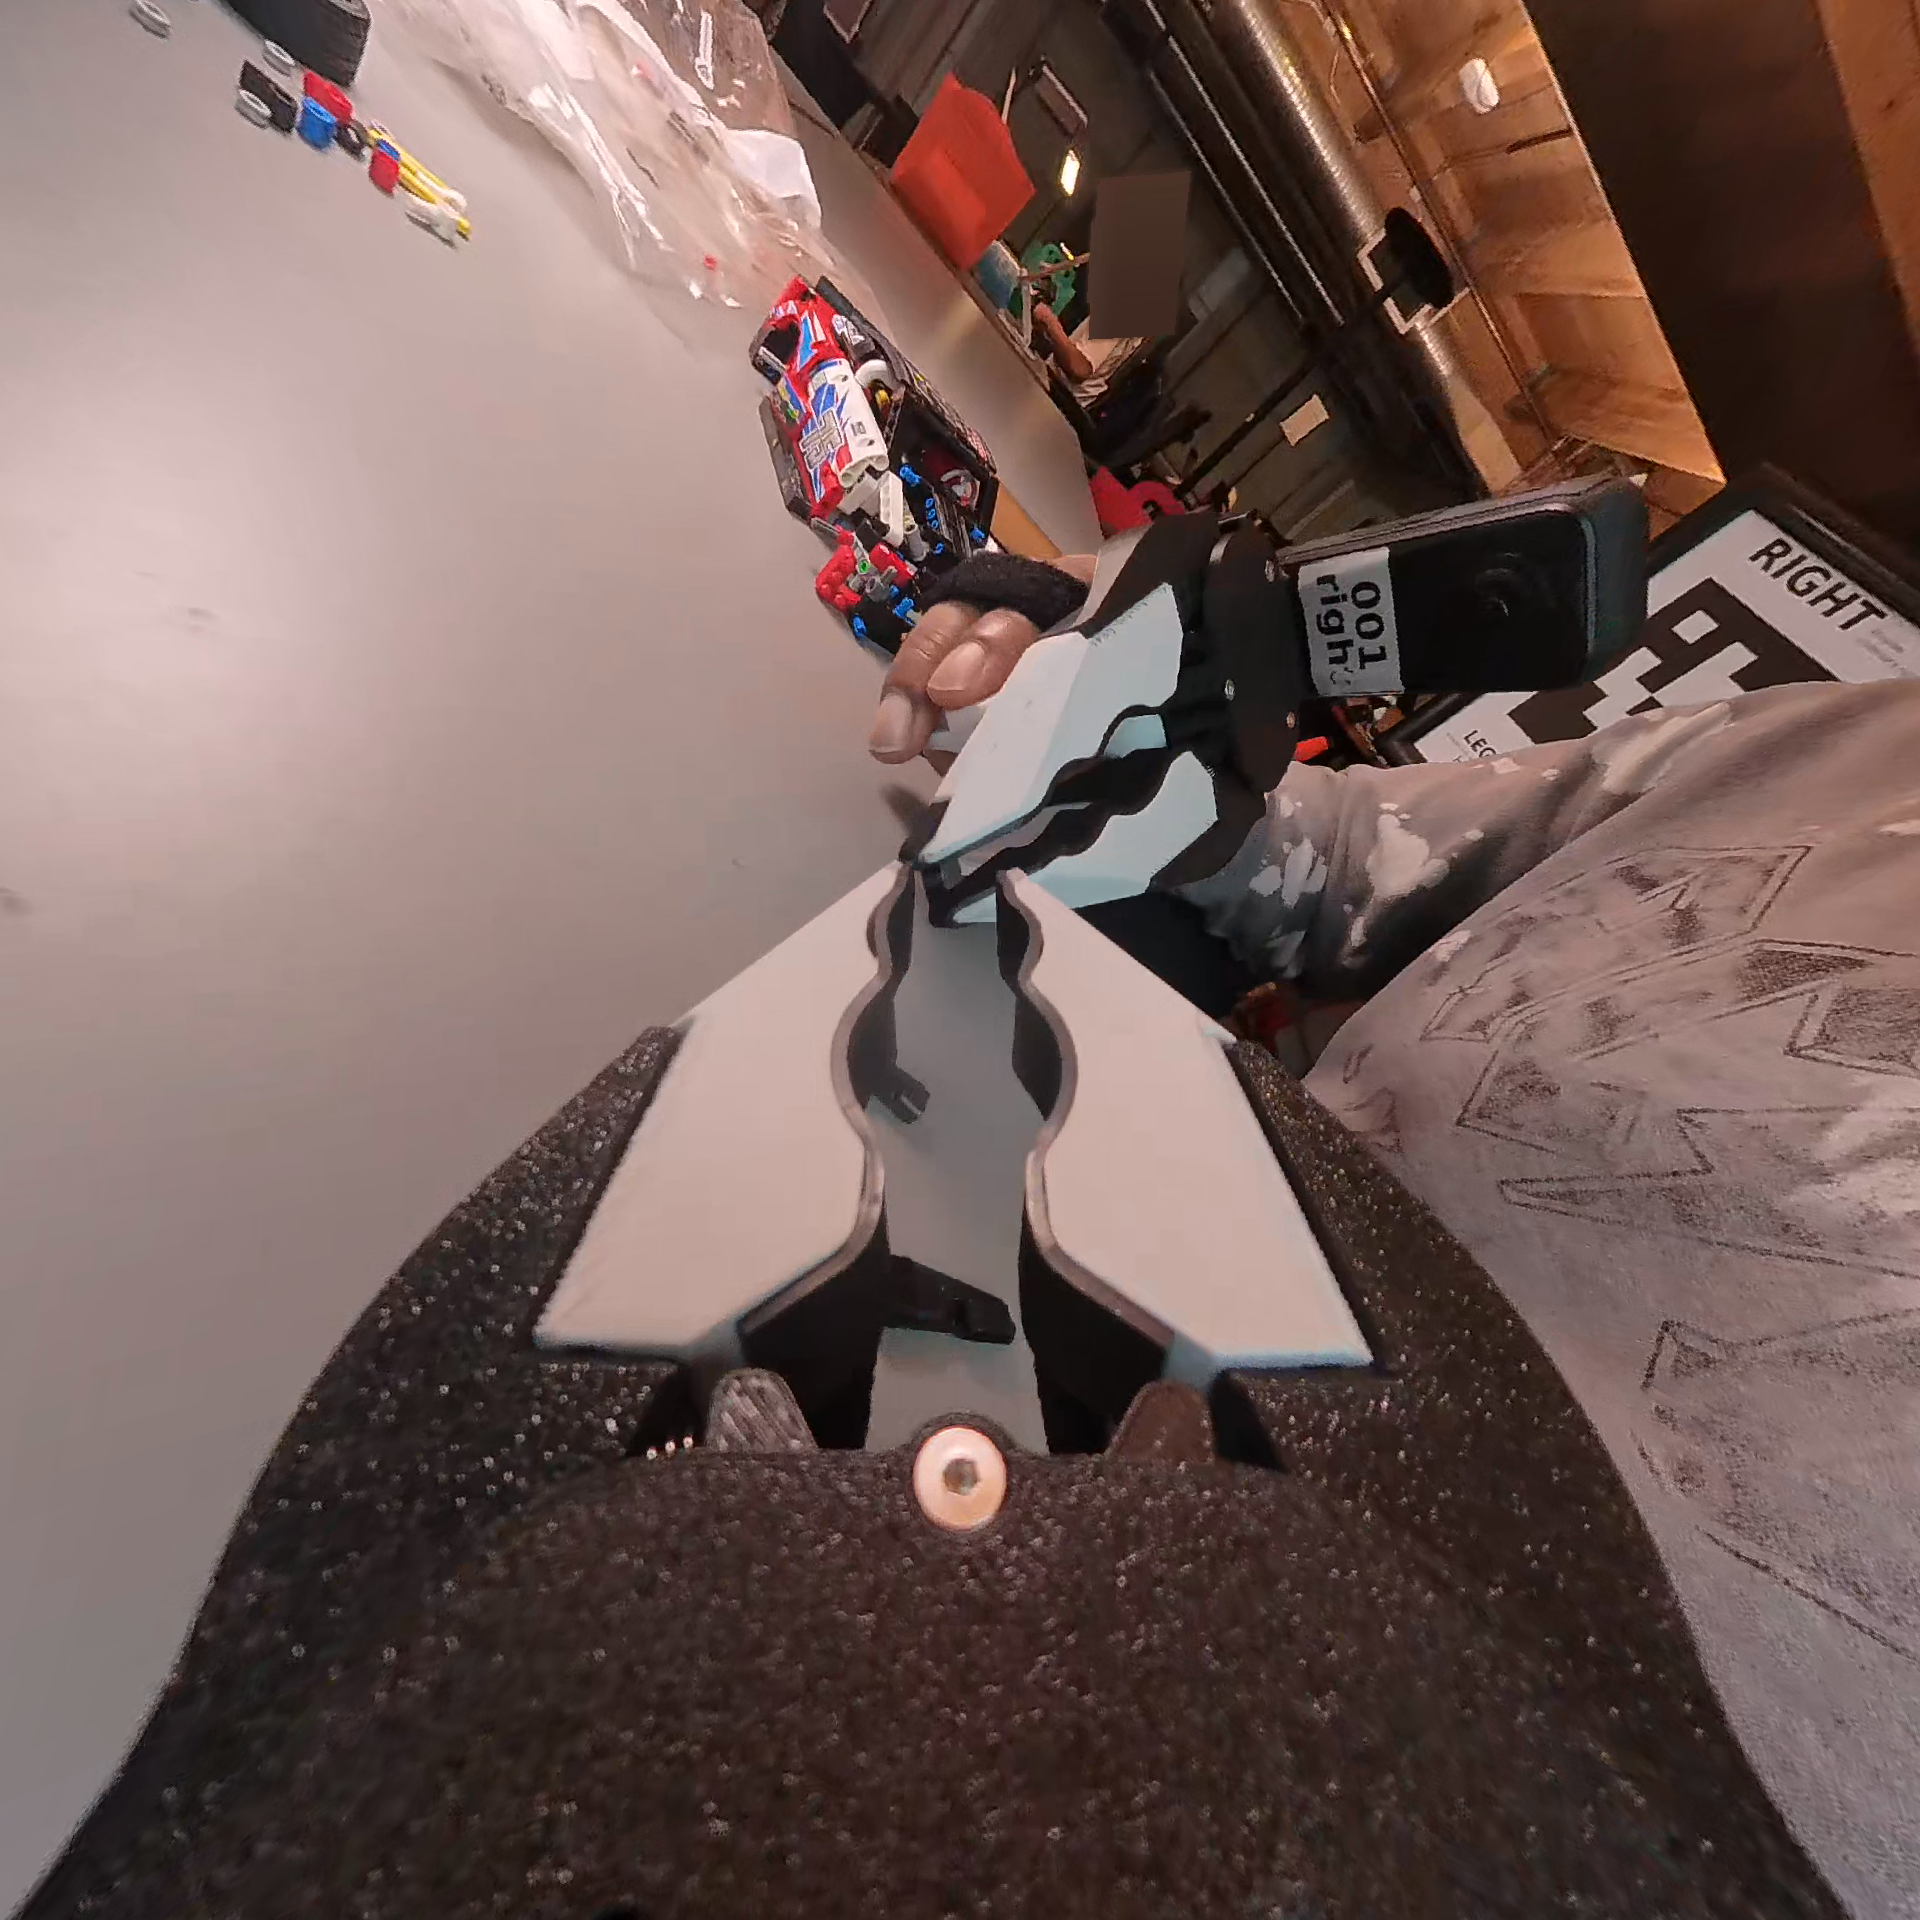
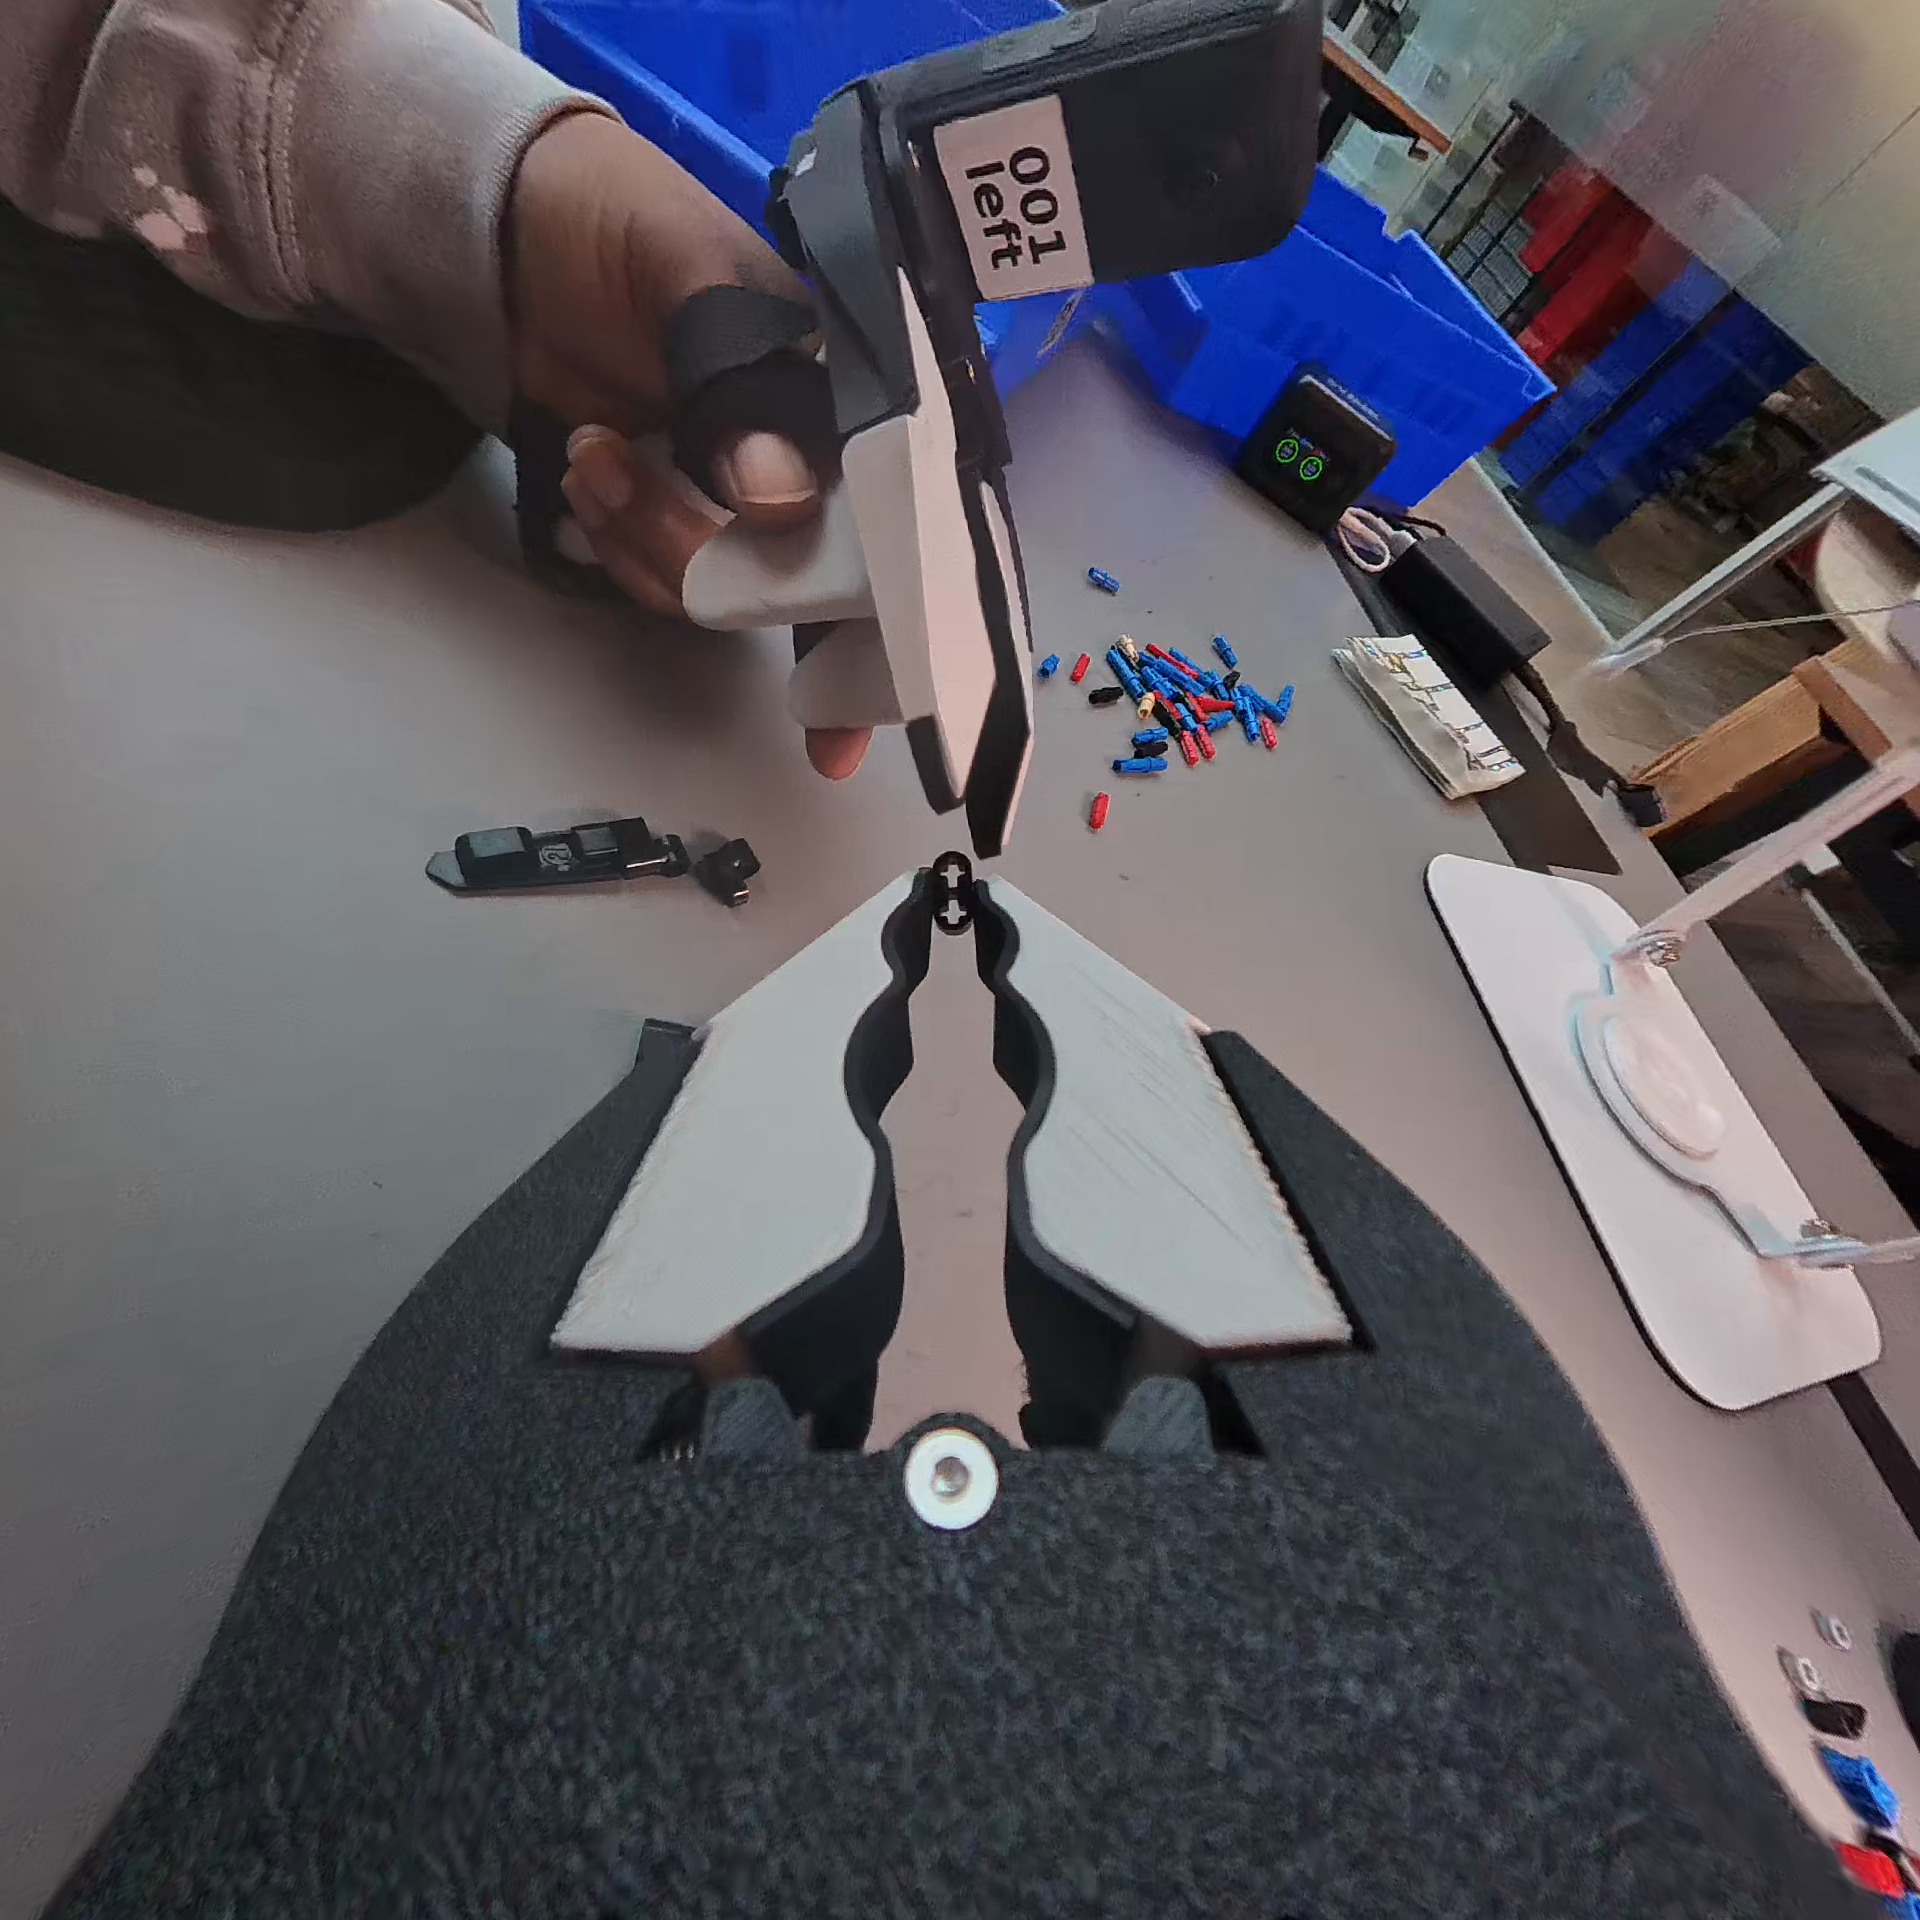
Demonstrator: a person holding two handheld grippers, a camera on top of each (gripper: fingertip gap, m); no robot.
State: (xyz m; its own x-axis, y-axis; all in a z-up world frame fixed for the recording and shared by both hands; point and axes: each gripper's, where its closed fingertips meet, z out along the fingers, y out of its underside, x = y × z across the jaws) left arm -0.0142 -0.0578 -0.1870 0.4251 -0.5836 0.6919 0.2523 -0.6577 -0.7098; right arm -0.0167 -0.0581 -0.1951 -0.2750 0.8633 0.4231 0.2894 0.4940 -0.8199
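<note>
Pinched between the tips of the right claw (image 2: pixel 951 891) sits a small black connector piece (image 2: pixel 951 890) with two cross-shaped holes, held clear above the grey bench (image 2: pixel 312 1039). That claw is closed on the piece at its tips only; behind them the fingers bow apart.

Directly above it in the right wrist view, the left claw (image 2: pixel 992 831) points down with its tip just beside the connector, nearly touching. Seen from its own camera, the left claw (image 1: pixel 956 883) has its tips drawn close with only a narrow gap, and the right claw's tip (image 1: pixel 935 868) sits right at that gap; whether the left one grips anything is hard to tell from this angle.

Beyond the claws lies a scatter of blue, red and black pins (image 2: pixel 1184 701). To the left rests a flat black part (image 2: pixel 566 854) with a small black block (image 2: pixel 727 873) beside it. A white pad (image 2: pixel 1558 1039) lies at the right, and blue bins (image 2: pixel 1351 312) stand behind. In the left wrist view, a red, white and blue toy car (image 1: pixel 831 416) sits farther along the bench, near clear plastic bags (image 1: pixel 644 135).
</note>
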